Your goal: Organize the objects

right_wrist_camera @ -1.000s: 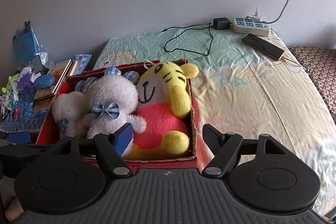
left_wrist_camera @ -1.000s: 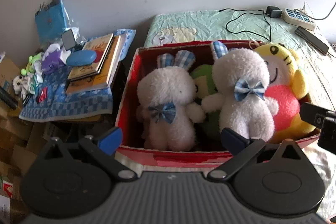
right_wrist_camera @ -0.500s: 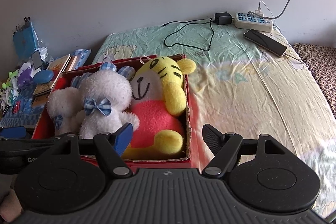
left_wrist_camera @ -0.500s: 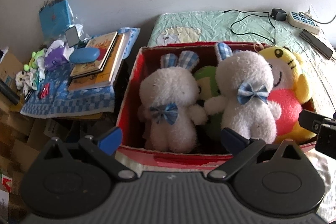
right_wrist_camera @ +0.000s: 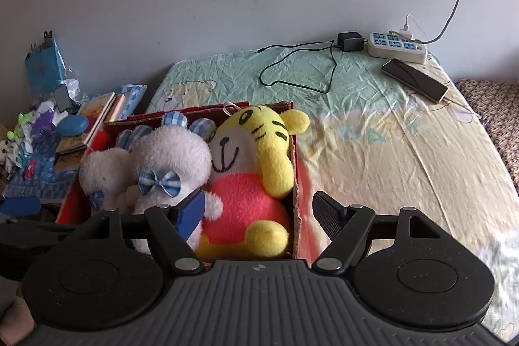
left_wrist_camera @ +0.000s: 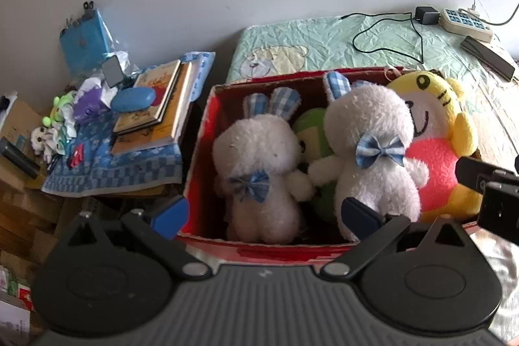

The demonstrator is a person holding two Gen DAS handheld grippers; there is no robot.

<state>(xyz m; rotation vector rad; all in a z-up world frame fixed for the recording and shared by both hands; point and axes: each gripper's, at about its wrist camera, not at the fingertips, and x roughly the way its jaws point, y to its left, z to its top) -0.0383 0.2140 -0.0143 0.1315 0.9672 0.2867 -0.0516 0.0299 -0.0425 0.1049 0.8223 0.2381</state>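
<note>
A red cardboard box [left_wrist_camera: 198,158] [right_wrist_camera: 300,190] on the bed holds two white plush rabbits with blue bows [left_wrist_camera: 256,164] [left_wrist_camera: 373,145] [right_wrist_camera: 168,158], a green plush [left_wrist_camera: 311,132] wedged between them, and a yellow tiger plush with a pink belly [left_wrist_camera: 434,151] [right_wrist_camera: 249,171]. My left gripper [left_wrist_camera: 264,214] is open, hovering over the box's near wall in front of the rabbits. My right gripper [right_wrist_camera: 259,213] is open too, its fingers straddling the box's right wall near the tiger. Nothing is held by either.
The bed sheet [right_wrist_camera: 389,135] carries a black cable [right_wrist_camera: 298,67], a power strip [right_wrist_camera: 397,47] and a phone [right_wrist_camera: 415,80] at the back. Left of the box a side table with a blue checked cloth [left_wrist_camera: 107,164] holds books [left_wrist_camera: 155,106], a blue case and small clutter.
Both grippers have drawn back slightly and risen; the box and plush toys sit a little lower and further left in the right wrist view. Nothing was grasped or let go.
</note>
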